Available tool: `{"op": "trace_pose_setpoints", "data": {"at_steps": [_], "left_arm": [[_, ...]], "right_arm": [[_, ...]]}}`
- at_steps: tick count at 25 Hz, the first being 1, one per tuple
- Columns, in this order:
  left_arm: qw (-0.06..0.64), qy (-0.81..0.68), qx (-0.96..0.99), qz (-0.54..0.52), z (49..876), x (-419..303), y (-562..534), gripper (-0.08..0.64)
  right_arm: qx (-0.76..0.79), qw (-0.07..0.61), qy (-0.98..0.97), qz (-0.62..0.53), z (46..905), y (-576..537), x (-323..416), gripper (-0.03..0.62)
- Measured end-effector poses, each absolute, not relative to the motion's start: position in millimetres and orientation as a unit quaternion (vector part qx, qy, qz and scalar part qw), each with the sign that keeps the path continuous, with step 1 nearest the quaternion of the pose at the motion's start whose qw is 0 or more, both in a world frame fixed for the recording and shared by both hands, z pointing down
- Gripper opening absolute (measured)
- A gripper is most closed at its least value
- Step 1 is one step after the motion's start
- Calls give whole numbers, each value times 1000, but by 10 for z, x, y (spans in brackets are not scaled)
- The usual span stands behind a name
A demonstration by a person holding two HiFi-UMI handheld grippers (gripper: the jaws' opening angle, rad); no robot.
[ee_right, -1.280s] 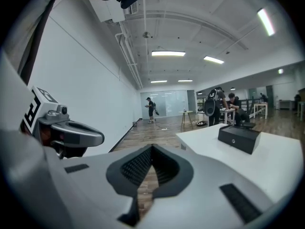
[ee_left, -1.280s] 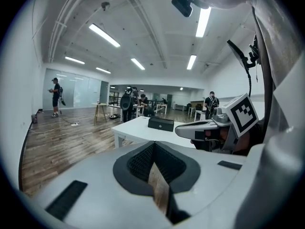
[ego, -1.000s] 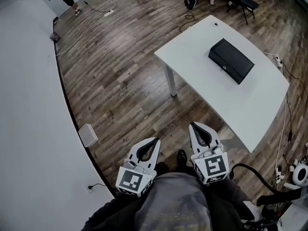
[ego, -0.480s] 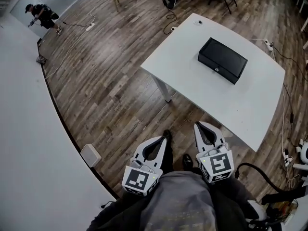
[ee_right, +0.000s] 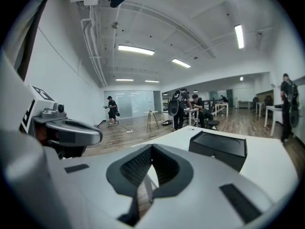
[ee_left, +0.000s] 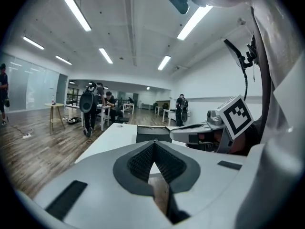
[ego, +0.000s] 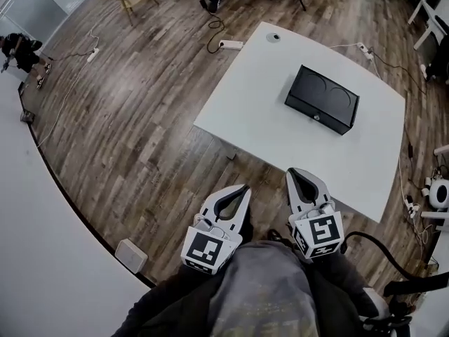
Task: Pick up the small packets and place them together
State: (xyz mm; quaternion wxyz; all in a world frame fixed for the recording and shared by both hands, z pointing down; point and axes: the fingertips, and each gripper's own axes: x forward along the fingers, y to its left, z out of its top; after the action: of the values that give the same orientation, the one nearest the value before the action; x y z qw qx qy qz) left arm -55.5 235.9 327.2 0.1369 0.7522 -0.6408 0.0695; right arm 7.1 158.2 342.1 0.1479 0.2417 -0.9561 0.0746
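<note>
No small packets show in any view. A black box (ego: 322,99) lies on a white table (ego: 266,97) ahead of me; the same black box (ee_right: 218,149) shows in the right gripper view and, farther off, the box (ee_left: 153,134) in the left gripper view. My left gripper (ego: 242,189) and right gripper (ego: 297,173) are held close to my body over the wooden floor, short of the table's near edge. Both are shut with nothing between their jaws. The left gripper (ee_left: 153,144) has its jaws meeting at the tips. The right gripper (ee_right: 151,148) points at the table.
People stand and sit around desks (ee_left: 93,111) at the far end of the room. A power strip with a cable (ego: 229,45) lies on the floor beyond the table. A white box (ego: 131,255) sits by the wall at my left. Cables and gear (ego: 428,195) lie right of the table.
I have come closer to the table, which now sits more squarely ahead. Both grippers stayed shut and held near my body.
</note>
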Motion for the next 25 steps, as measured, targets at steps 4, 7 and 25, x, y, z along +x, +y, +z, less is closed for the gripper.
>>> {"op": "trace_pose_setpoints", "data": {"at_steps": [4,7,25], "left_arm": [[142,-612,775,69,3351,-787,2170,3],[142,-589,793,67,3363,-844,2028,3],[136,-492,852,118,3503,-386,971,3]], "right_arm": [[279,154,-945,77,3443,1451,-70,3],[311,160,-934,75,3429,1351,-35,3],[434,131,-885,106,3524,454,693,3]]}}
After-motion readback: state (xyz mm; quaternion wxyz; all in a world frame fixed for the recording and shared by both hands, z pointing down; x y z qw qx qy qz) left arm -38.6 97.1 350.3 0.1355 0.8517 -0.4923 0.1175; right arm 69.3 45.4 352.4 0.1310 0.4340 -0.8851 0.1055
